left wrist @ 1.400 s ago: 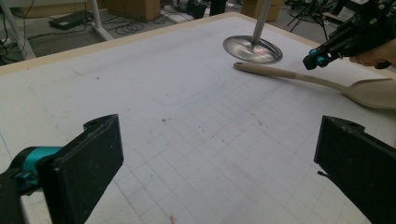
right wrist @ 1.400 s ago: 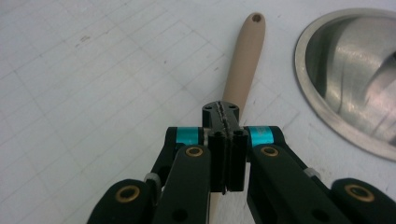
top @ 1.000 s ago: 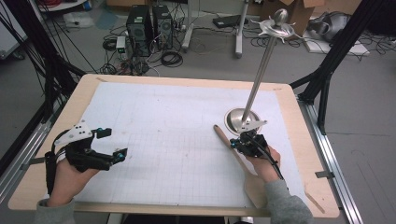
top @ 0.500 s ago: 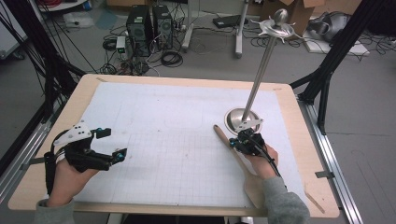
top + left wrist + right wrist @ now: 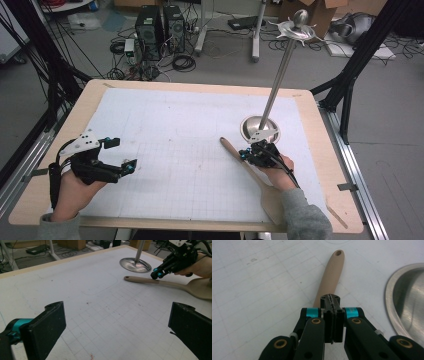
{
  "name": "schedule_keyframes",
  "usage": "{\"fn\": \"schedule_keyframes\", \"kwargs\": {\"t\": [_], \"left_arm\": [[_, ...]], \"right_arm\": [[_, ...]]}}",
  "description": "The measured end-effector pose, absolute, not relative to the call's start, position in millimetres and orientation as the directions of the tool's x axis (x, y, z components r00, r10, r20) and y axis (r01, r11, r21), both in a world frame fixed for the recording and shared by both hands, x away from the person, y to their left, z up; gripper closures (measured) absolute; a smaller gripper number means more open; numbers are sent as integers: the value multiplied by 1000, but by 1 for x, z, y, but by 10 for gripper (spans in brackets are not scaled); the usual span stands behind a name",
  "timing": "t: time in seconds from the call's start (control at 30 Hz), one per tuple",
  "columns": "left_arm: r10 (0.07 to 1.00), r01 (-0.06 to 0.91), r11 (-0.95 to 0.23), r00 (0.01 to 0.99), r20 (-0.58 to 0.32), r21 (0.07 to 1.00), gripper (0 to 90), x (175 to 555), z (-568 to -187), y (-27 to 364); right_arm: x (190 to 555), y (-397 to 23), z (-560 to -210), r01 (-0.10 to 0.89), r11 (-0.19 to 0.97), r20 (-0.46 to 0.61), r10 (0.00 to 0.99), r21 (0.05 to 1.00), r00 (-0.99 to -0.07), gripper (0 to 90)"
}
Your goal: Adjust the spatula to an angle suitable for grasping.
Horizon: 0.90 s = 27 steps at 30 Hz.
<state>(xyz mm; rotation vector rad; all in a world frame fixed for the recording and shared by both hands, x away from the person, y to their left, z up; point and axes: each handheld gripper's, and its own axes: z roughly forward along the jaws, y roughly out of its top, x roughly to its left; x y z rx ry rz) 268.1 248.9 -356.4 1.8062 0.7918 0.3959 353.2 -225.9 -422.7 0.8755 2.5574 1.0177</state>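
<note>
High view: right gripper (image 5: 248,154) barely shifted, tips over the spoon (image 5: 250,172) handle beside the stand (image 5: 260,128); no pickup yet. Left gripper (image 5: 112,322) view: jaws wide, idle. Right gripper view: jaws closed empty above the handle.

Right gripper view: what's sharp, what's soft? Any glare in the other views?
Right gripper view: the shut tool is slightly soft up close, while the wooden spoon handle and the mat grid read sharper. Left gripper view: a bright sheen on the metal stand base, its own jaws dark. High view: even light, faint shadows.
</note>
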Motion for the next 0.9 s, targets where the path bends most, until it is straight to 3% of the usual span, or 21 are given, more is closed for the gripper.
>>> {"fn": "schedule_keyframes", "kwargs": {"t": [0.47, 0.9], "left_arm": [[683, 326, -204, 723, -105, 923, 17, 268, -356, 249], [685, 326, -202, 721, -105, 924, 17, 267, -355, 251]], "right_arm": [[351, -216, -421, 362, 614, -3, 511, 702, -860, 900], [345, -219, -414, 347, 613, -29, 518, 710, -855, 900]]}}
